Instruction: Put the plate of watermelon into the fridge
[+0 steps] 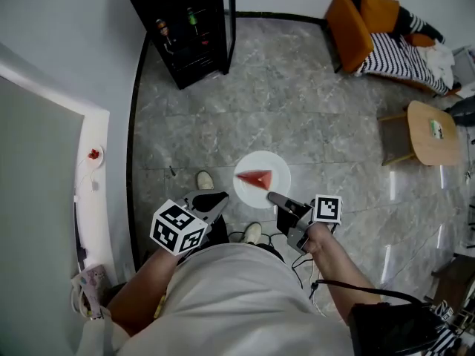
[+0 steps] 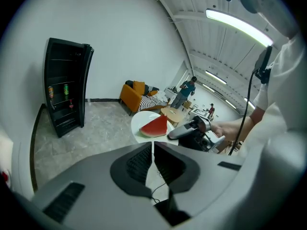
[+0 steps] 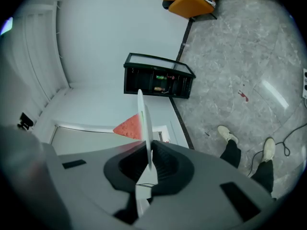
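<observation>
The round white plate (image 1: 276,166) is held level above the floor (image 1: 312,110), and the right gripper (image 1: 272,196) clamps its near rim. One red wedge of watermelon (image 1: 256,177) lies on its middle. The black fridge (image 1: 178,32) stands well apart, against the wall, with its door open.

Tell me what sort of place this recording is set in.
Probably a staged lounge corner in a larger hall: a black upright fridge holding bottles, an orange sofa with a striped throw and a small round wooden table.
</observation>
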Demonstrator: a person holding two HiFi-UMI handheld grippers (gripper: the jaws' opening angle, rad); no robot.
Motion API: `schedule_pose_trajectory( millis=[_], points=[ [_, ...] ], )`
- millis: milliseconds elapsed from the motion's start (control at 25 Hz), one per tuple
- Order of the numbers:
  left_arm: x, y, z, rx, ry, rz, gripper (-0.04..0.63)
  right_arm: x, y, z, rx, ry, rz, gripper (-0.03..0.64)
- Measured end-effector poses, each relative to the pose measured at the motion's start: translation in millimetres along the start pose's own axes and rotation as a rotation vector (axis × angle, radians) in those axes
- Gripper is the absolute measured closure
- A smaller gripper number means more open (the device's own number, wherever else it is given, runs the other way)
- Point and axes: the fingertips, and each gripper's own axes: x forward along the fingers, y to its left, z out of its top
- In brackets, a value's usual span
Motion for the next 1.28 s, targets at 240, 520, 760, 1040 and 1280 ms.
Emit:
schedule_pose_trajectory(
  millis=[240,520,760,1040,1280],
  points=[
    [-9.5,81.9,53.7,0.017,-0.016,-0.072,0.583,75.5,26.4,55.8,0.01,-0.032,-0.025,0.591],
    [-50.7,185.0,100.2,0.078,-0.015,-0.06,0.583,182.2,64.3,102.9,-0.018,-0.017,-0.006,0.591],
    [-73.3,270.7,126.2,0.048,-0.022,-0.037,0.584,276.0,79.1,144.3,-0.012,0.022,-0.022,0.591],
    [-73.7,267.1,126.0,0.048,-0.04,0.023,0.584,292.8,78.1,155.5,-0.035,0.066,-0.016,0.591],
    [-45.4,358.5,174.5,0.02,0.009,0.026,0.584,376.8,55.3,246.9,-0.036,0.089,-0.063,0.589]
  ],
)
